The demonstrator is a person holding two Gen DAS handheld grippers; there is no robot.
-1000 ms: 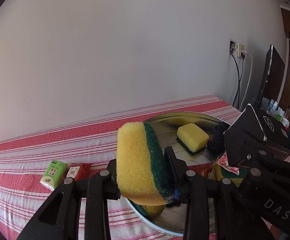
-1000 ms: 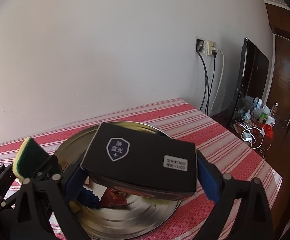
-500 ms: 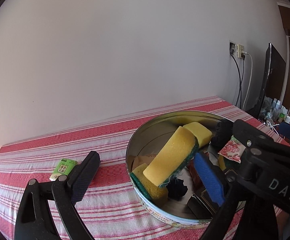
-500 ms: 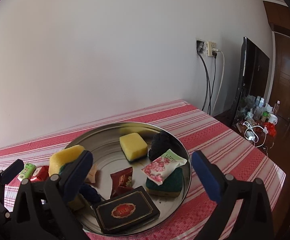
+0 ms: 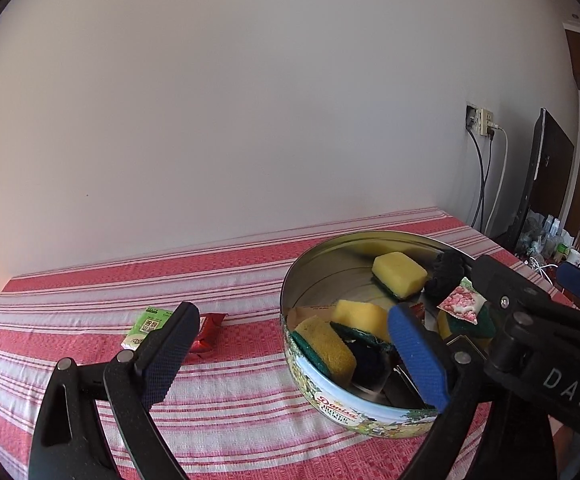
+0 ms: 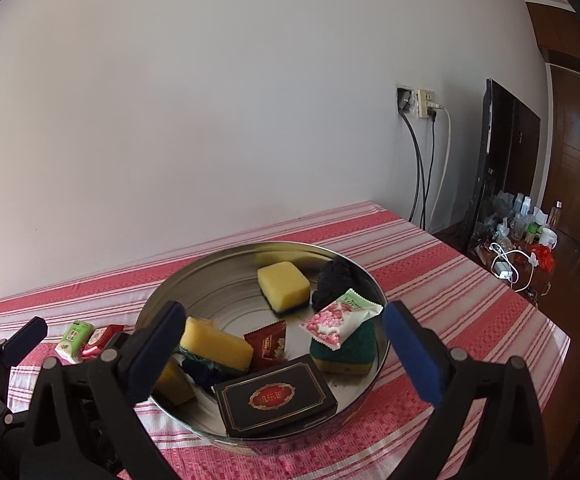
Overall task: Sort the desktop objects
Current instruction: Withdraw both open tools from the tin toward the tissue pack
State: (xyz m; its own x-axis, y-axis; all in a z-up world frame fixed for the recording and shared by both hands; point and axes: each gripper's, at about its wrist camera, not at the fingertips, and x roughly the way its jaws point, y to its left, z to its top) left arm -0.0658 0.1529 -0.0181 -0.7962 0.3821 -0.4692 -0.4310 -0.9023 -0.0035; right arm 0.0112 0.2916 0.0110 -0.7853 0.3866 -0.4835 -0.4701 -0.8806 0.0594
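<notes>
A round metal tin [image 6: 194,280] stands on the red striped cloth. In it lie a yellow-green sponge [image 6: 214,344], a black box [image 6: 276,394] flat at the near rim, a second sponge [image 6: 284,282], a pink sweet packet [image 6: 338,322], a red candy [image 6: 268,344] and a black cloth [image 6: 334,280]. My right gripper [image 6: 284,344] is open above the tin's near side, holding nothing. My left gripper [image 5: 294,314] is open by the tin's [image 5: 330,392] left wall, also holding nothing. The dropped sponge [image 5: 364,314] leans on another sponge.
A green packet [image 5: 148,322] and a red packet [image 5: 206,330] lie on the cloth left of the tin. The wall runs behind the table. A socket with cables [image 6: 422,104], a dark screen [image 6: 498,160] and a cluttered low stand [image 6: 522,232] are to the right.
My left gripper let go of the sponge, which now lies in the tin. My right gripper let go of the black box, now flat in the tin. Both grippers drew back.
</notes>
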